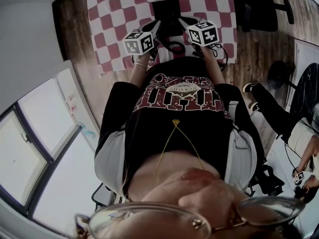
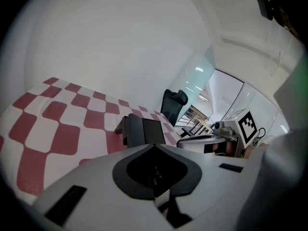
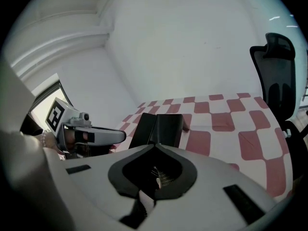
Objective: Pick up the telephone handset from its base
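Two closed: left gripper [image 2: 154, 147], right gripper [image 3: 155, 147]; one telephone [image 1: 167, 10] on checkered tablecloth [image 1: 114, 14].

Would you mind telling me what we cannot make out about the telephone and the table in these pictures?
- Head view: the handset cannot be told apart from the rest of the telephone, which is too small and dark.
- Both gripper views: the telephone's lower part is hidden behind the left gripper and the right gripper.
- Head view: the near edge of the checked tablecloth is partly covered by the person's torso.
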{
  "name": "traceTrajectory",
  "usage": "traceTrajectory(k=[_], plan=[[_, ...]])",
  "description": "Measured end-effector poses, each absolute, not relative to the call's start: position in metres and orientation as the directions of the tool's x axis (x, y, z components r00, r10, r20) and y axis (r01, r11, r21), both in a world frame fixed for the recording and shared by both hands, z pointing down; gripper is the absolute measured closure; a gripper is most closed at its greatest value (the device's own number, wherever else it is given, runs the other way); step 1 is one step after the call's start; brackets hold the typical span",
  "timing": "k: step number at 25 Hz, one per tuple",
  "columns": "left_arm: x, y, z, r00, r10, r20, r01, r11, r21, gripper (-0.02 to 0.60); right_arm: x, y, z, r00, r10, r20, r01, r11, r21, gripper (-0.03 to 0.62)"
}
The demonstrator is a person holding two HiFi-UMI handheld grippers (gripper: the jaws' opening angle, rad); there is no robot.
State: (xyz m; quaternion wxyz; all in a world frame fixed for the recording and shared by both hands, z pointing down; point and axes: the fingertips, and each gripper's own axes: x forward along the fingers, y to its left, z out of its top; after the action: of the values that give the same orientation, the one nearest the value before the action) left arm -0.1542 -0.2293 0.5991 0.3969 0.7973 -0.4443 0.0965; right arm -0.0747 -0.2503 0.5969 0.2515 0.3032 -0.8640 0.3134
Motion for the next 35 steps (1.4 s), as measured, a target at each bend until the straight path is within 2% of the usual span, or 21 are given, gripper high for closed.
traceTrajectory(k=[8,15,22,35], plan=[[-0.166,-0.231,0.609,0.575,-0.621,0.533,-0.798,-0.283,0.532,0.563,-0.078,-0.251,0.608,-0.684,-0.341,0.645,-0.681,0.616,-0.396,0.576],[-0.168,-0.234,0.623,0.578,-0.595,0.558,-0.801,-0.283,0.528,0.418,-0.075,-0.253,0.615,-0.674,-0.336,0.658,-0.69,0.606,-0.397,0.576],[-0.161,-0.235,0.637,0.606,-0.548,0.576,-0.785,-0.297,0.543,0.362,-0.071,-0.255,0.62,-0.665,-0.329,0.67,-0.699,0.59,-0.404,0.576],[-0.152,-0.241,0.65,0.628,-0.512,0.586,-0.771,-0.306,0.559,0.348,-0.064,-0.255,0.624,-0.654,-0.335,0.679,-0.718,0.558,-0.417,0.576]])
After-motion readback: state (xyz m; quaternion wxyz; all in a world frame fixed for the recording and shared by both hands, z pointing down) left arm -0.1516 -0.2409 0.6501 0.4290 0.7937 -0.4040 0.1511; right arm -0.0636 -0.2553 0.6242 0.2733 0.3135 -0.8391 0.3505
